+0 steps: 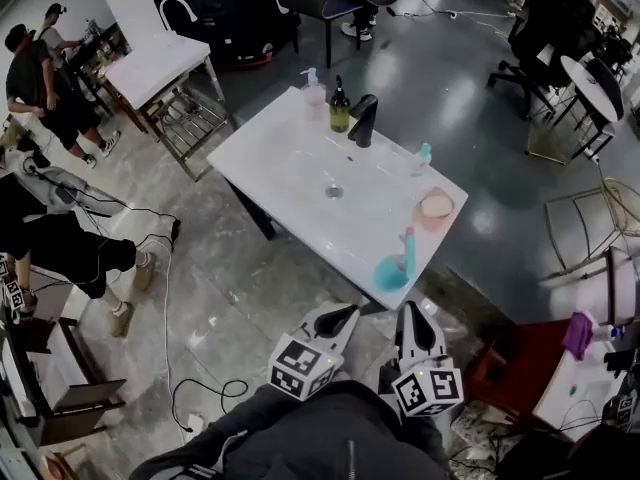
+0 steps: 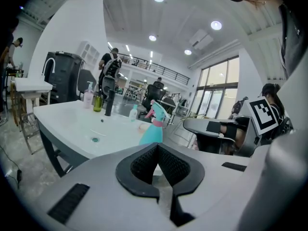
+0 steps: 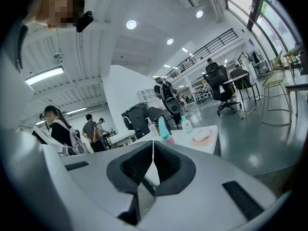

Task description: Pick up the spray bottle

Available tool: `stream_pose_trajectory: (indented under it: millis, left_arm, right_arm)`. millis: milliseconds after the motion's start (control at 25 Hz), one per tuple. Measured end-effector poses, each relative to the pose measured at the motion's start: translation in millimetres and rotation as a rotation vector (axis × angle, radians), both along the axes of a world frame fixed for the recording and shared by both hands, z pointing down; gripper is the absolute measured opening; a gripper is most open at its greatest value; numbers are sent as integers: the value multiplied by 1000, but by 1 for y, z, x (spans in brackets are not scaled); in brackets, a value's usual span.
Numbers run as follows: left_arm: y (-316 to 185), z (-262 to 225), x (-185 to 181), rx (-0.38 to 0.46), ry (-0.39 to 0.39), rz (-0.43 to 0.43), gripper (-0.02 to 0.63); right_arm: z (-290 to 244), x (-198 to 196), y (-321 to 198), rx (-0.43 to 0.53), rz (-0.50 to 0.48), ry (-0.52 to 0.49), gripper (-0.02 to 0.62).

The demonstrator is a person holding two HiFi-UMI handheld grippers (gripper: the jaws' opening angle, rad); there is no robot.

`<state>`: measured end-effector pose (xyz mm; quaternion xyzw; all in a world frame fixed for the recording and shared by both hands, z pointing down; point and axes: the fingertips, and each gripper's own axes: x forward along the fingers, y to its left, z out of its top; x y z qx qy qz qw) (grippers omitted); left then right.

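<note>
Teal spray bottle (image 1: 389,272) standing on white surface (image 1: 290,168), just ahead of left hand-held gripper (image 1: 347,313) and right hand-held gripper (image 1: 409,312); both pressing jaws together, pinching nothing.

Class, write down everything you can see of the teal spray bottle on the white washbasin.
The spray bottle has a teal, plastic-looking body widening towards its base, a pink collar and a teal trigger head. It stands upright at the near corner of the washbasin, beside a pink dish. Only the washbasin touches it.
</note>
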<state>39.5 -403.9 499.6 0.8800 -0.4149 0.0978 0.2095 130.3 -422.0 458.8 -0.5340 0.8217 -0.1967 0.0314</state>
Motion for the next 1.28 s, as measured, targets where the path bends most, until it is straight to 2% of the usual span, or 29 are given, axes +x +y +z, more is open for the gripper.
stream_pose_trajectory:
  millis: [240,360,400,480,560,840,1200,1280]
  left_arm:
    - [-39,-7,7,23,10,74,8]
    - [-56,-8,6,26,16,101,8]
    - [-62,-8,5,26,18,107,8]
    - [-73,-6,0,28,23,116,8]
    - [-81,-3,-6,28,29,120,8]
    - [-101,7,-25,5,37,111,8]
    - [-117,10,-14,-6,46,154,8]
    - [-121,10,-11,-9,44,163,8]
  right_arm:
    - [-10,10,-26,45,72,11,12]
    - [-23,12,-38,106,105,5,18]
    - [-28,11,-43,128,107,1,36]
    - [-32,6,-52,152,90,4,158]
    - [-30,1,-61,157,85,31,189]
    - [-17,-12,-92,156,84,148,190]
    - [6,-14,-107,104,101,227,187]
    - [9,-14,-109,94,106,237,135]
